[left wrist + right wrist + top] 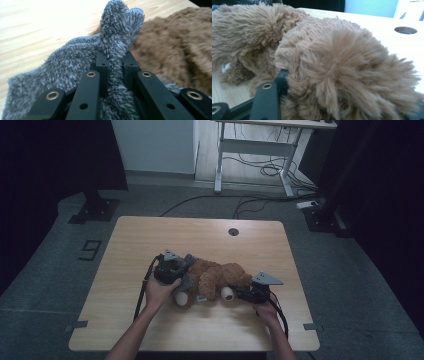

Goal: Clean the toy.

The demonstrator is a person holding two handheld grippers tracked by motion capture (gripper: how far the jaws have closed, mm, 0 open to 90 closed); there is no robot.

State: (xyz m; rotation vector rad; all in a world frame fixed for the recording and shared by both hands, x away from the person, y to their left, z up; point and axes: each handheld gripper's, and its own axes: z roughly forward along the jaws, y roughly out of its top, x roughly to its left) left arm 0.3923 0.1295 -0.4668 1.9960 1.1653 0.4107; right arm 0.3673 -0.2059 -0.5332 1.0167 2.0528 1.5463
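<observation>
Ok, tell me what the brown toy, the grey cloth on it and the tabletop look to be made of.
Brown toy: plush, probably synthetic fur; long, matte, tufted pile.
Grey cloth: fuzzy knit or fleece, likely chenille-type; short bristly fibres, matte; a fold is pinched in the left tool.
Tabletop: pale wood or wood-look laminate; straight grain lines and a smooth, faintly shiny surface; which one I cannot tell.

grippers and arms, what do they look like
Both are black two-jaw tools. The left gripper has flat black link bars with brass-ringed holes. The right gripper carries a grey three-cornered plate; the left has one too. Black cables trail back toward the person. Forearms are bare, with no sleeves visible.
</observation>
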